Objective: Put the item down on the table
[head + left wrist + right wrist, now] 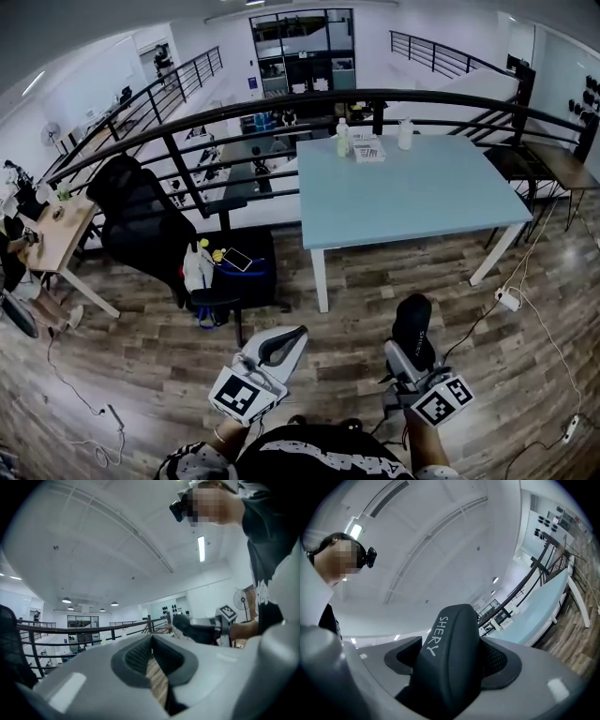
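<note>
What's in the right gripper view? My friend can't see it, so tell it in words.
A black case printed SHERY is clamped between the jaws of the right gripper, pointing up at a white ceiling. A light blue table shows at right.

I read table near half free | far edge: bottles, papers | black chair crowds left

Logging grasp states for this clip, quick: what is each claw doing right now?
Left claw: closed, nothing between the jaws.
Right claw: closed on the black rounded hard case printed SHERY.
</note>
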### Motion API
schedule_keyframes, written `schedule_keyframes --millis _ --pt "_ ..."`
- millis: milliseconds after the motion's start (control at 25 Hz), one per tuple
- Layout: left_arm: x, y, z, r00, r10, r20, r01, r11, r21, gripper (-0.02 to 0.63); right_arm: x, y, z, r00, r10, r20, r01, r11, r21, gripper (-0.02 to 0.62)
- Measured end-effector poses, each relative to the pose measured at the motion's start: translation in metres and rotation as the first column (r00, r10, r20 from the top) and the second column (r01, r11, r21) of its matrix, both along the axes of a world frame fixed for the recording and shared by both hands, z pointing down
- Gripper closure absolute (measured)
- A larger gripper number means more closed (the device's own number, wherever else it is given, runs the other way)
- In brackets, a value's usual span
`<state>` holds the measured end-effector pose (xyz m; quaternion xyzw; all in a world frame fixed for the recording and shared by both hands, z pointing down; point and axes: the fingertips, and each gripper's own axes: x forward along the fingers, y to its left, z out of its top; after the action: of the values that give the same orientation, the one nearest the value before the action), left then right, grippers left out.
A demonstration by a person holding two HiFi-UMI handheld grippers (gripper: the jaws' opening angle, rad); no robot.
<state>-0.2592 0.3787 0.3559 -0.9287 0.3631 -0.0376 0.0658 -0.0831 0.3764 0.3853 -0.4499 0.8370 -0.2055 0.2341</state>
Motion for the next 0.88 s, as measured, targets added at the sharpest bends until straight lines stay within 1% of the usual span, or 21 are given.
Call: schedule_keyframes --millis 360,560,680,800,880 --pt "0.027 0.001 0.003 0.999 -0.035 0.031 0.035 0.999 -0.006 0.606 0.025 -0.007 0.012 0.999 -0.037 0.024 0.037 0.999 -0.017 0.209" --pt "0.048 0.003 0.003 0.999 -0.037 0.025 0.037 0.999 -0.024 0.606 0.045 -0.006 0.012 0.999 -0.037 0.029 0.037 0.999 -0.011 0.209" --pt "0.060 0.005 0.003 0.999 -0.029 0.031 0.029 1.000 0.003 0.606 0.058 -0.004 0.013 0.999 -0.031 0.030 0.031 0.999 -0.007 0.209" --pt "0.069 0.007 0.002 0.999 -0.030 0.026 0.030 1.000 0.001 0.606 0.069 -0.003 0.010 0.999 -0.025 0.027 0.025 1.000 0.001 0.209" --pt "0.073 0.007 0.000 0.999 -0.028 0.027 0.028 0.999 0.016 0.606 0.075 0.000 0.009 0.999 -0.022 0.030 0.021 1.000 0.008 0.209"
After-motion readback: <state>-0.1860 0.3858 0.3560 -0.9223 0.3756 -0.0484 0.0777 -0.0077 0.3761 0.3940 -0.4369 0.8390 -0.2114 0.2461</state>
